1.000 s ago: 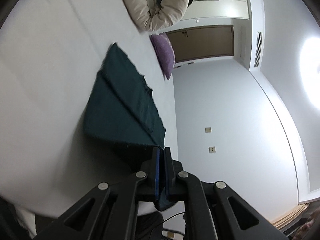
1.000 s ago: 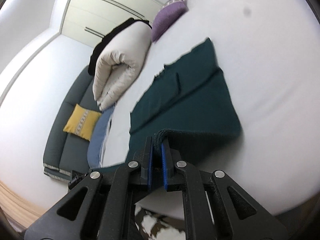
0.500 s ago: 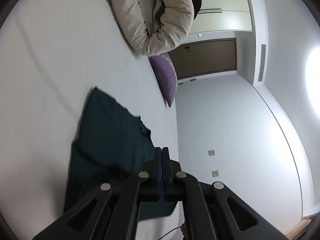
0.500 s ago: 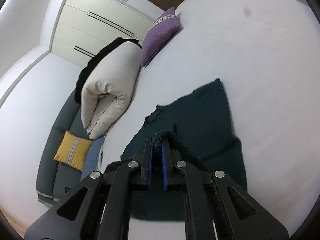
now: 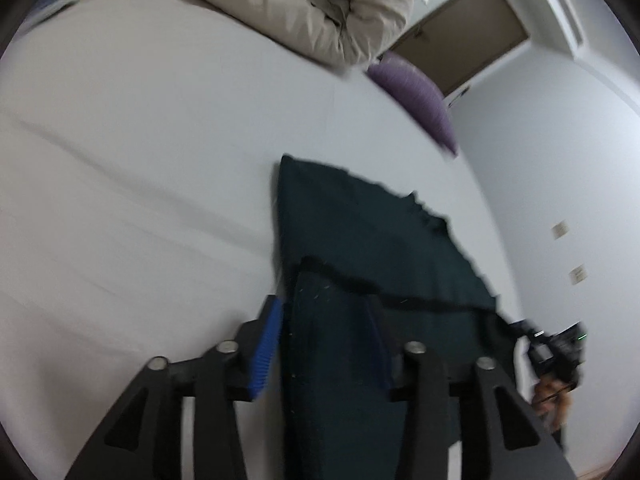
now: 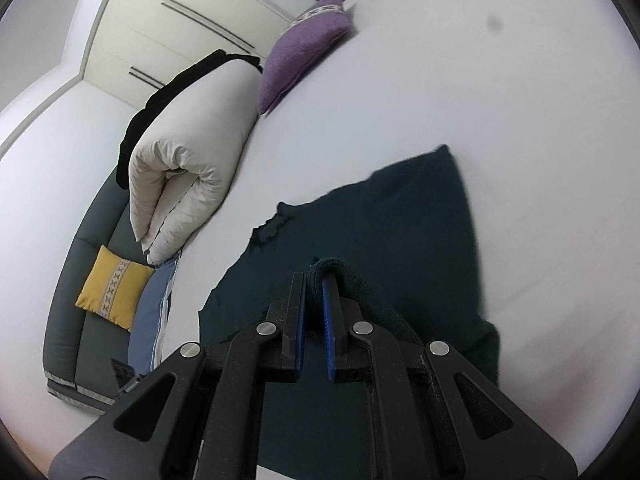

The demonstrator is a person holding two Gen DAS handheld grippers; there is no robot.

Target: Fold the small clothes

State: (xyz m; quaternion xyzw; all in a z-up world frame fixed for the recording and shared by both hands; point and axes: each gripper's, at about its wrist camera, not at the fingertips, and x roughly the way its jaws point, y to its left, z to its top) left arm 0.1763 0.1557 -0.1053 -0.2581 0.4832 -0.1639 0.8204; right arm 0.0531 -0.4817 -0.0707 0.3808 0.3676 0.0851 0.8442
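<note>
A dark teal garment (image 5: 360, 232) lies on the white bed (image 5: 140, 140), its near part folded over onto the rest. My left gripper (image 5: 324, 316) is open, with the folded edge of the garment lying loose between its wide-spread blue pads. In the right wrist view the garment (image 6: 400, 216) spreads ahead of my right gripper (image 6: 314, 284), whose jaws stand slightly apart with a thick fold of the garment's hem between and over the right finger.
A rolled beige duvet (image 6: 188, 160) and a purple pillow (image 6: 304, 44) lie at the far side of the bed. A grey sofa with a yellow cushion (image 6: 114, 292) stands beyond. The wall with sockets (image 5: 560, 232) is to the right of the bed.
Both grippers carried the garment's near edge forward over the rest and lowered it. The left gripper has opened wide and the right jaws have parted a little.
</note>
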